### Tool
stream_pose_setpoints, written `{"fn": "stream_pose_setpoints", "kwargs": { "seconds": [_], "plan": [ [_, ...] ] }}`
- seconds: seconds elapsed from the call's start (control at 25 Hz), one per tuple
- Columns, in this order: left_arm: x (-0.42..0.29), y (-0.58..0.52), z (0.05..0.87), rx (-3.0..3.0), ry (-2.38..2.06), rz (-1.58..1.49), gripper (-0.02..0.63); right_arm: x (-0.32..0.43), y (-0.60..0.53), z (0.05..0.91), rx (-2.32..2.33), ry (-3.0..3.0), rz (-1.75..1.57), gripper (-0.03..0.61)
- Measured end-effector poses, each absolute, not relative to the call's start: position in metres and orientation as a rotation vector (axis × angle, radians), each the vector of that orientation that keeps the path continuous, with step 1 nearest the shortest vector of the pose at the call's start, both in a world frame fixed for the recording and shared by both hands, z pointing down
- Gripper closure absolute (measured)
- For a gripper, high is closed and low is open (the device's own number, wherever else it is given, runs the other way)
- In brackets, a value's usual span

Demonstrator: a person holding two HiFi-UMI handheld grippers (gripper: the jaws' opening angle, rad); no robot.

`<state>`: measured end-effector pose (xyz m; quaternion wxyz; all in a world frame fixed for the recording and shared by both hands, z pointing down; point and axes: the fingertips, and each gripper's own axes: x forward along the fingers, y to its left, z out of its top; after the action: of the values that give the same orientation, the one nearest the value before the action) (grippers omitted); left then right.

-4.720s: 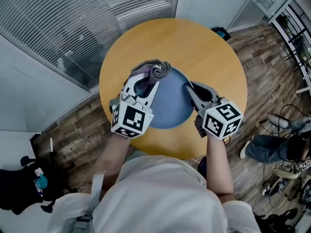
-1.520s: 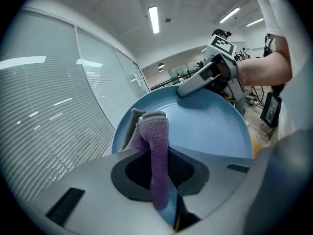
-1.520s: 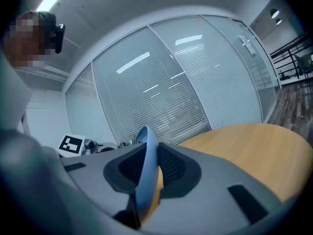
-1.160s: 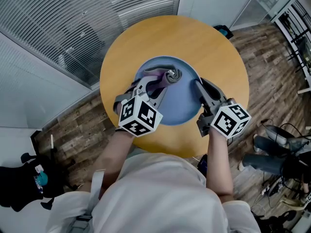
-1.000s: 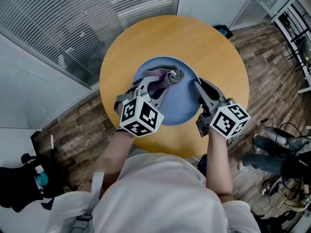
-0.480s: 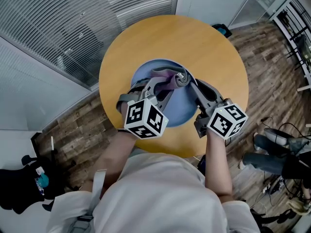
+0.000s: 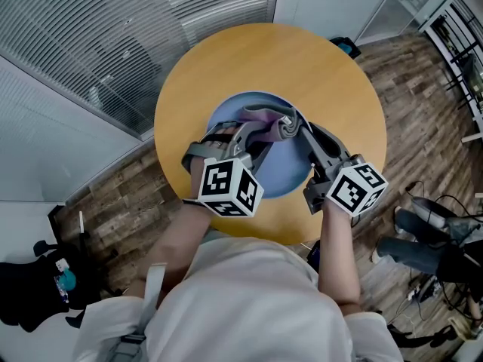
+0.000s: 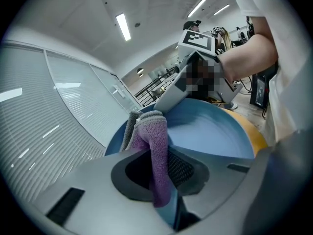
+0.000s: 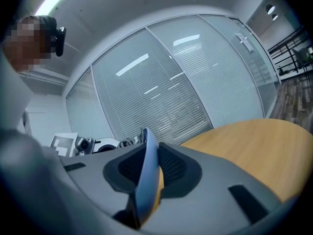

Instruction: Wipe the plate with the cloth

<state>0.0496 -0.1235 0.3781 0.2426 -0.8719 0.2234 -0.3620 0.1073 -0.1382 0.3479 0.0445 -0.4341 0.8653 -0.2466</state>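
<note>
Wiping stroke: left gripper (image 7: 250, 133) fingers clamp the cloth (image 7: 276, 120) against the plate (image 7: 283, 173); right gripper (image 7: 305, 134) fingers pinch its rim. Hold the rim steady; sweep with even pressure.

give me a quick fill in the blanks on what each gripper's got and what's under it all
The left gripper is shut on a purple and grey ____.
The right gripper clamps the rim of a blue ____.
The yellow table has a top that is ____ in shape.
Missing words: cloth; plate; round.
</note>
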Motion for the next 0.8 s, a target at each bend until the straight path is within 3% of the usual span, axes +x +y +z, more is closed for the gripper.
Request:
{"fn": "stream_pose_setpoints", "kwargs": {
  "seconds": [0.8],
  "plan": [
    [0.029, -0.111, 0.4, -2.242, 0.536, -1.105, 0.561, 0.121, -0.134, 0.344, -1.355, 2.573, -0.759, 0.505]
  ]
}}
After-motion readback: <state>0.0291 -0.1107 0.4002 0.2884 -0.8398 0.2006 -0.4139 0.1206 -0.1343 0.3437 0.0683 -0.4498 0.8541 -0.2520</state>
